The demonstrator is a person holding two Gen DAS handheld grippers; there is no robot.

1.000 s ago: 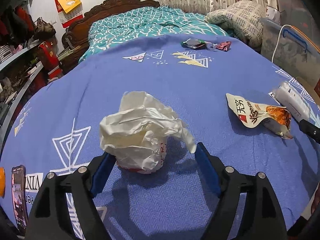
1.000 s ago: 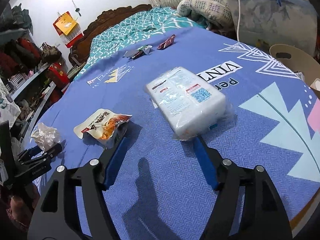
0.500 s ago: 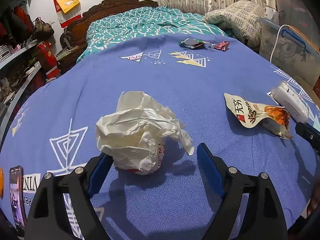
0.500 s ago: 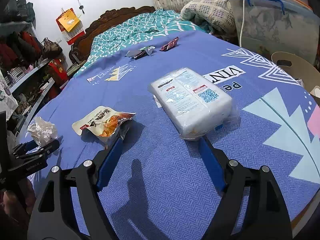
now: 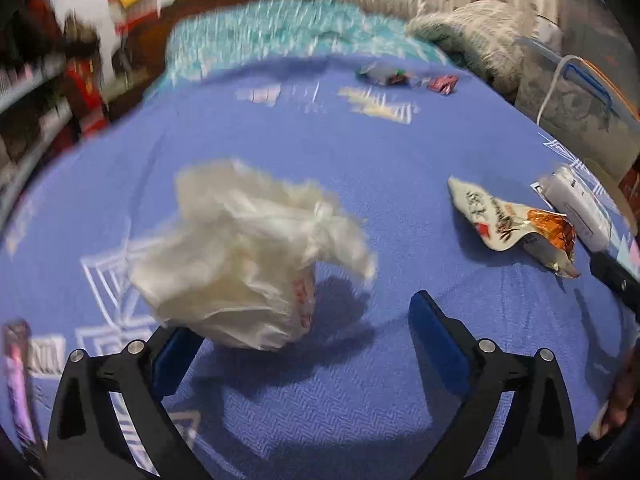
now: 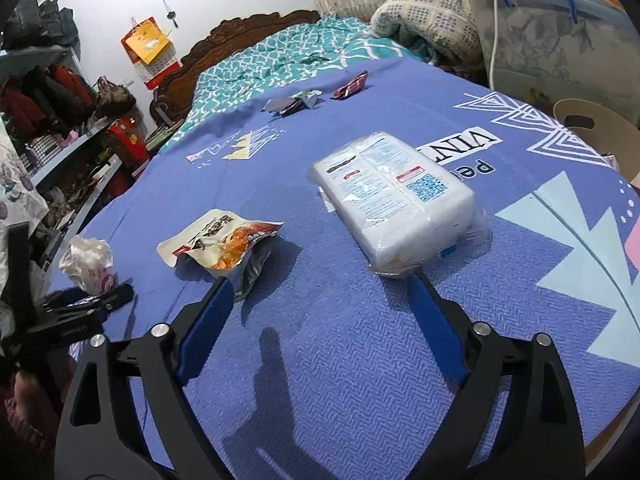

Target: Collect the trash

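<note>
A crumpled white plastic bag (image 5: 248,256) lies on the blue table cover, between my left gripper's (image 5: 296,320) open blue fingers, nearer the left one; it also shows in the right wrist view (image 6: 90,264). An opened snack pouch (image 6: 222,246) lies left of my right gripper (image 6: 320,288), which is open and empty. A white wrapped pack (image 6: 394,204) lies just beyond its right finger. The pouch (image 5: 516,228) and pack (image 5: 576,208) show at the right in the left wrist view. Small wrappers (image 6: 312,96) lie at the far edge.
A phone (image 5: 16,376) lies at the table's left edge. A bed with teal bedding (image 6: 280,60) stands beyond the table. A plastic storage box (image 6: 560,40) and a beige stool (image 6: 592,124) stand at the right. Cluttered shelves (image 6: 52,120) line the left.
The left gripper has shifted right and tilted, so the bag sits nearer its left finger; that view is now motion-blurred. The right gripper has drawn back slightly from the pack.
</note>
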